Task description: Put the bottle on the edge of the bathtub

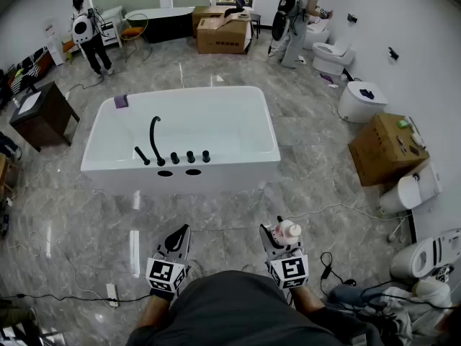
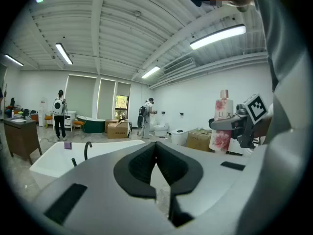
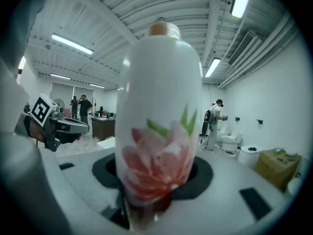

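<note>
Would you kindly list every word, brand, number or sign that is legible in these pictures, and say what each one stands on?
"UX", after a first letter too faint to be sure of: on the bottle, seen in the left gripper view.
Print on the cardboard boxes: too small to read.
Marker cubes: black-and-white square patterns only, no letters or numbers.

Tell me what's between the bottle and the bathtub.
Grey floor with nothing standing on it separates the bottle from the bathtub, in the head view.
</note>
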